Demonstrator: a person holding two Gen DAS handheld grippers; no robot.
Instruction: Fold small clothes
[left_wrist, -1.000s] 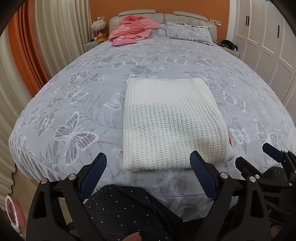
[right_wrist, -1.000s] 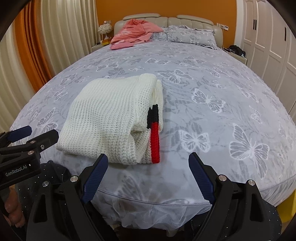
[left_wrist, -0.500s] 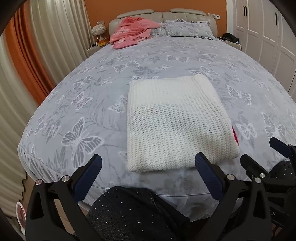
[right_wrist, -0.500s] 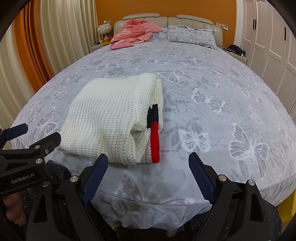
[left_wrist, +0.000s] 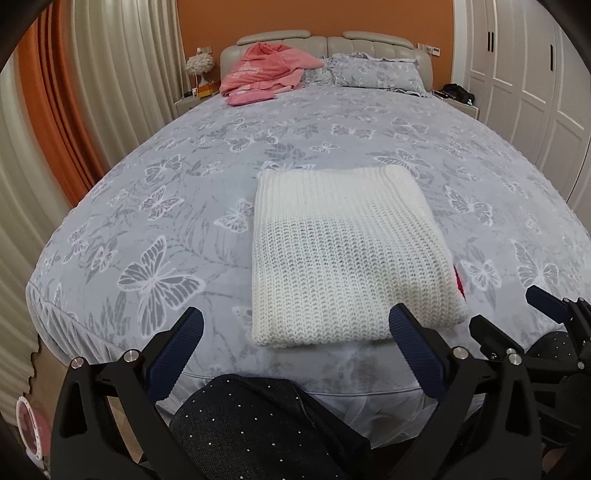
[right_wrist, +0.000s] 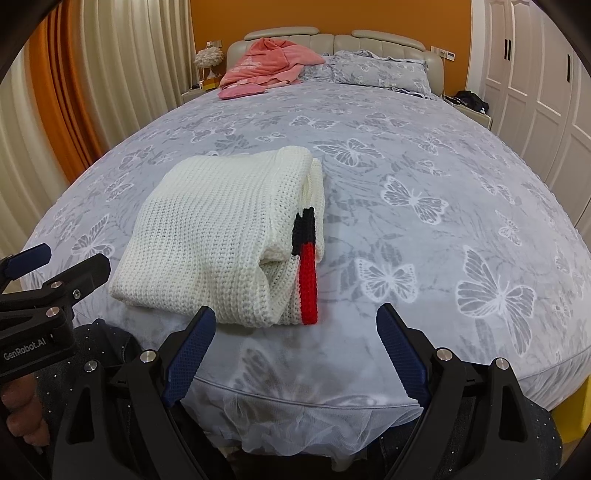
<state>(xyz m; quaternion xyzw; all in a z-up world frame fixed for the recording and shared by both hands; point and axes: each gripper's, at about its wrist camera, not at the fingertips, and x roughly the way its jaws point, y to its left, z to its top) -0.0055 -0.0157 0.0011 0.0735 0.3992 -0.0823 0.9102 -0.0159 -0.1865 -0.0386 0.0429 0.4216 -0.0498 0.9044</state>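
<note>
The left hand-held gripper (left_wrist: 295, 339) is held spread wide above the bed's (left_wrist: 155, 206) near edge, nothing between its fingers. Just beyond it, slightly right of its centre line, the folded white sweater (left_wrist: 347, 258) is laid flat, its long axis running away toward the headboard. The right hand-held gripper (right_wrist: 295, 339) is likewise spread and empty; the sweater (right_wrist: 221, 236) is seen ahead and to its left, its open, layered edge with the black-and-red trim (right_wrist: 307, 269) turned rightward.
</note>
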